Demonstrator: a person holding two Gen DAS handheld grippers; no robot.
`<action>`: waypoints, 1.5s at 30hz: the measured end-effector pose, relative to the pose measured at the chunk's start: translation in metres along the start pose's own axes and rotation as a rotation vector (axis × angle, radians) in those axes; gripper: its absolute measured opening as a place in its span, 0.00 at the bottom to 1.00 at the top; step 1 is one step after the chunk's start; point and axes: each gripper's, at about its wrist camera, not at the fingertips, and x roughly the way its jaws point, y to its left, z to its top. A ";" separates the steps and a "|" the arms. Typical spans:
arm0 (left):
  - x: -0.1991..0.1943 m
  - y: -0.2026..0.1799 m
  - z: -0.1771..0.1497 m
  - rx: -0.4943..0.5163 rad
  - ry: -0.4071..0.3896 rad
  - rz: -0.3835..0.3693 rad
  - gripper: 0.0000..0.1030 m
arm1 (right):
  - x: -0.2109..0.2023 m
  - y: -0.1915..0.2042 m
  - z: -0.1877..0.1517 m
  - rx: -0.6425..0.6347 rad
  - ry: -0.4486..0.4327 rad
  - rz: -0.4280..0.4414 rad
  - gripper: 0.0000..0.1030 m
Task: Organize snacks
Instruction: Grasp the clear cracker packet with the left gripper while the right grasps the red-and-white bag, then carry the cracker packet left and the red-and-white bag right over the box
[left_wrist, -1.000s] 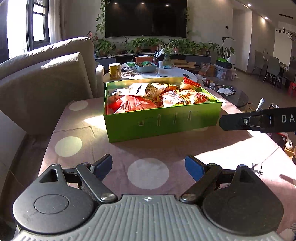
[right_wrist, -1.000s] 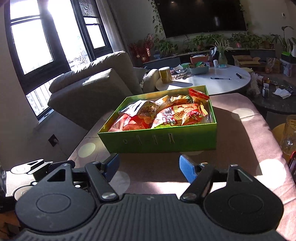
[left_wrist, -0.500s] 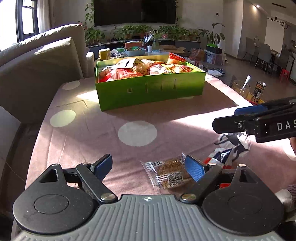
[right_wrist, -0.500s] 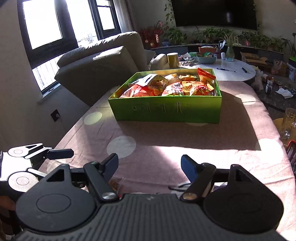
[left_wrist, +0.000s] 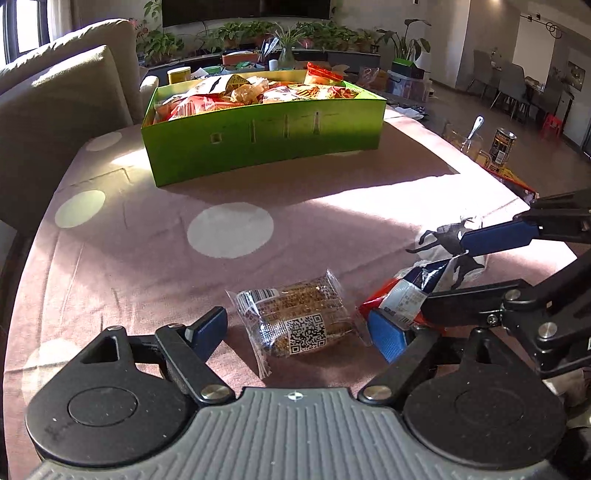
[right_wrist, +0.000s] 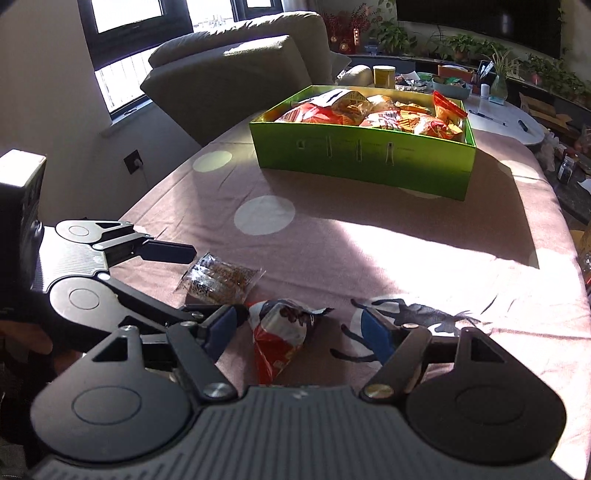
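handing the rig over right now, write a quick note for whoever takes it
Left tongs: open, low over the table, straddling the clear-wrapped bar with the QR code, not closed on it.
Right tongs: open, either side of the red, white and blue snack packet, not gripping yet.
Green box sits at the far end of the pink polka-dot tablecloth, already full of orange and red snack bags.
Done: most snacks are boxed.
Left: likely close on the bar and the packet, then carry both to the box.
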 end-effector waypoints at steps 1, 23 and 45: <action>0.000 0.002 0.000 -0.008 -0.002 -0.001 0.68 | 0.000 -0.001 0.000 0.004 0.002 0.003 0.80; 0.007 0.016 0.008 -0.034 -0.023 0.061 0.57 | 0.026 0.014 -0.003 -0.073 0.067 -0.029 0.79; -0.011 0.011 0.026 -0.003 -0.112 0.041 0.52 | 0.004 -0.016 0.021 0.090 -0.099 -0.071 0.78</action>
